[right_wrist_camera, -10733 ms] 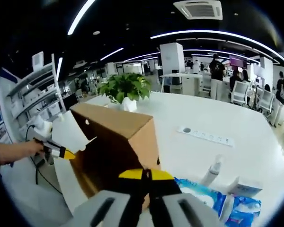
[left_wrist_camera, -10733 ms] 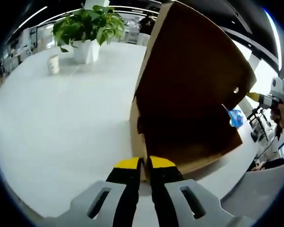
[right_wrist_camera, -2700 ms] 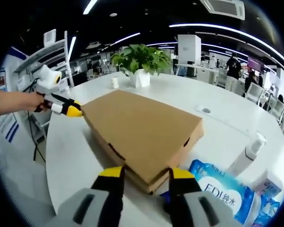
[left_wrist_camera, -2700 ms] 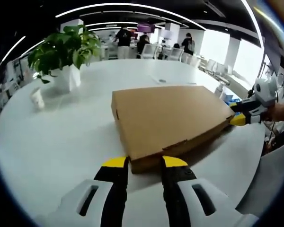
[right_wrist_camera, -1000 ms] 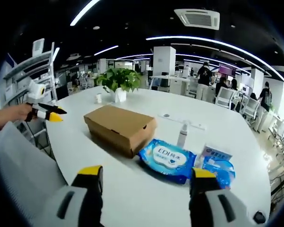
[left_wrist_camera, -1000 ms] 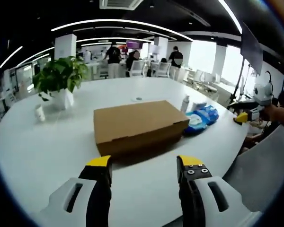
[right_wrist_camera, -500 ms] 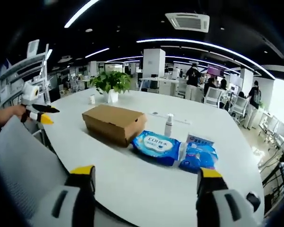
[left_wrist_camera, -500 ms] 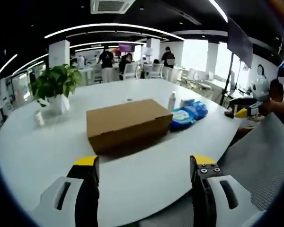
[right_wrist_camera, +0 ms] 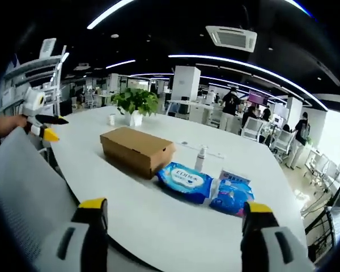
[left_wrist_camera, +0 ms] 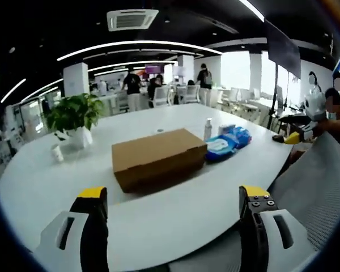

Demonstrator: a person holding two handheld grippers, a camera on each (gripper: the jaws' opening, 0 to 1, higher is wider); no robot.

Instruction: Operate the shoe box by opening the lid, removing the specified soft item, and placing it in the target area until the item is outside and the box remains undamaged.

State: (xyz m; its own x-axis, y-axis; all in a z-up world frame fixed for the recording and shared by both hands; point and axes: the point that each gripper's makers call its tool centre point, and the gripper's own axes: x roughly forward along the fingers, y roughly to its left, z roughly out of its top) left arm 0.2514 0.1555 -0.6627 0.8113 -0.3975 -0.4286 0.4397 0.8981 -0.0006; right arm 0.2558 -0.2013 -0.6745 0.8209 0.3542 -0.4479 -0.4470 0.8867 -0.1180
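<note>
The brown cardboard shoe box [left_wrist_camera: 158,158] [right_wrist_camera: 137,148] lies flat on the white round table [left_wrist_camera: 175,212] with its lid down. A blue soft pack of wipes [left_wrist_camera: 220,146] [right_wrist_camera: 184,180] lies on the table right beside the box. My left gripper [left_wrist_camera: 174,194] is wide open and empty, well back from the box at the table's edge. My right gripper [right_wrist_camera: 175,207] is also wide open and empty, far from the box. Each gripper appears in the other's view, the right gripper [left_wrist_camera: 297,136] at the right and the left gripper [right_wrist_camera: 44,129] at the left, held by a hand.
A second blue pack [right_wrist_camera: 231,195], a small white box and a pump bottle [right_wrist_camera: 200,158] stand by the wipes. A potted plant [left_wrist_camera: 73,116] and a paper cup [left_wrist_camera: 57,153] sit at the far side. Grey mesh chair backs [left_wrist_camera: 317,181] [right_wrist_camera: 22,187] are close by.
The box, held up tilted earlier, now lies flat and closed. Both grippers have let go, opened wide and pulled back from the table.
</note>
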